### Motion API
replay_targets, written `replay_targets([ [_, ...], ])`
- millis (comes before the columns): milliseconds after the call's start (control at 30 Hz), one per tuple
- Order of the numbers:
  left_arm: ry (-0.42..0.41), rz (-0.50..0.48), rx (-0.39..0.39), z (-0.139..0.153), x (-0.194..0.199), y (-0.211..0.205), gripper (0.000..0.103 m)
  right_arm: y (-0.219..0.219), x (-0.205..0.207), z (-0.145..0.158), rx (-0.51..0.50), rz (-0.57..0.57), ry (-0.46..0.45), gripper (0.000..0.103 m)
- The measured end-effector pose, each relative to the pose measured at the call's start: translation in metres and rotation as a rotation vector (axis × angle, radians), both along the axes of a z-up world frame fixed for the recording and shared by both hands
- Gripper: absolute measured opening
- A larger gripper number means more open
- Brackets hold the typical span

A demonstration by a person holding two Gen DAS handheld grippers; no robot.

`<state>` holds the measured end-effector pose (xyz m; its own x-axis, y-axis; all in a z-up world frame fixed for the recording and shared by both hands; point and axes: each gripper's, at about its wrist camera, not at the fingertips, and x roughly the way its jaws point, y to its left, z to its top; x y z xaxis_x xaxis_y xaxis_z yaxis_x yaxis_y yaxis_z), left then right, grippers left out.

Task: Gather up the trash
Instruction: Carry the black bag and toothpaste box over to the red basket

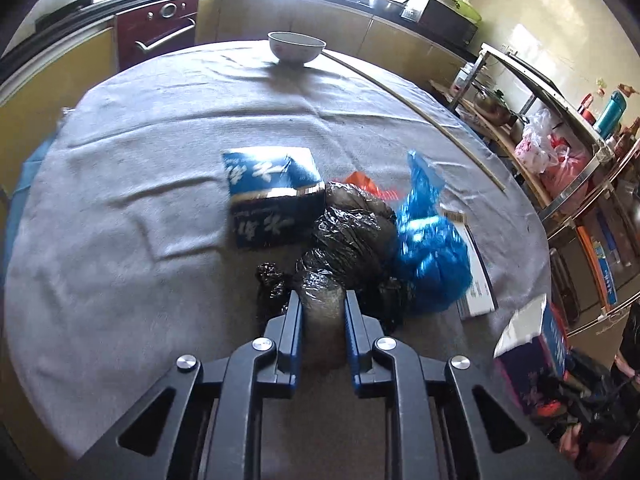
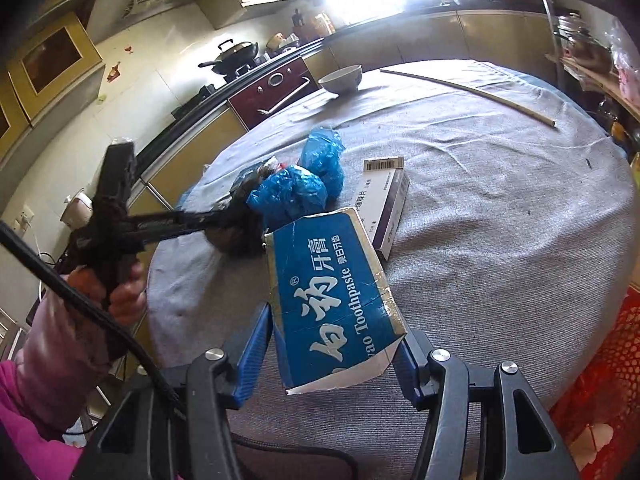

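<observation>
Left tongs [image 1: 322, 300] pinch the black bag [image 1: 344, 232]; right tongs [image 2: 332, 340] clamp the toothpaste box [image 2: 332, 296]. On the table [image 2: 500, 240] the blue bag [image 2: 304, 184] and white carton [image 2: 384, 208] remain uncollected.

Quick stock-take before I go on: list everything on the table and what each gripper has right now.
black plastic bag: one, black, mid-table, pinched by the left gripper
blue plastic bag: one, blue, touching the black bag's right side
blue box: one, blue and white, left of the black bag
toothpaste box: one, blue, lifted in the right gripper
white carton: one, white with barcode, flat beside the blue bag
bowl: one, white, far table edge
thin stick: one, pale, far right of the cloth
tablecloth: one, grey, covers the table
left gripper: shut on the black bag
right gripper: shut on the toothpaste box
</observation>
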<state>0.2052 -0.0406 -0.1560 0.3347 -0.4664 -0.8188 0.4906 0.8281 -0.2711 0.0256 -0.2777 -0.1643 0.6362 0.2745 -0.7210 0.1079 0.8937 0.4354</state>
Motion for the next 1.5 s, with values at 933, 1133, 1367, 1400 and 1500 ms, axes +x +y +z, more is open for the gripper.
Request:
replay_targets([
  [933, 0.117, 0.036, 0.031, -0.008, -0.042, 0.029, 0.069, -0.026, -0.002, -0.021, -0.020, -0.116, 0.097, 0.075],
  [1133, 0.096, -0.012, 0.021, -0.013, -0.048, 0.017, 0.040, -0.011, -0.001, -0.018, -0.082, -0.082, 0.073, 0.075],
  [1367, 0.082, 0.007, 0.024, -0.011, -0.057, 0.015, 0.032, 0.011, -0.005, -0.009, -0.181, -0.038, 0.023, 0.058],
  [1400, 0.075, 0.010, 0.023, -0.008, -0.059, 0.015, 0.032, 0.011, -0.008, -0.006, -0.183, -0.038, 0.011, 0.058],
  [1500, 0.043, 0.005, 0.015, 0.005, -0.069, 0.013, 0.032, 0.009, -0.015, 0.004, -0.170, -0.049, -0.022, 0.058],
])
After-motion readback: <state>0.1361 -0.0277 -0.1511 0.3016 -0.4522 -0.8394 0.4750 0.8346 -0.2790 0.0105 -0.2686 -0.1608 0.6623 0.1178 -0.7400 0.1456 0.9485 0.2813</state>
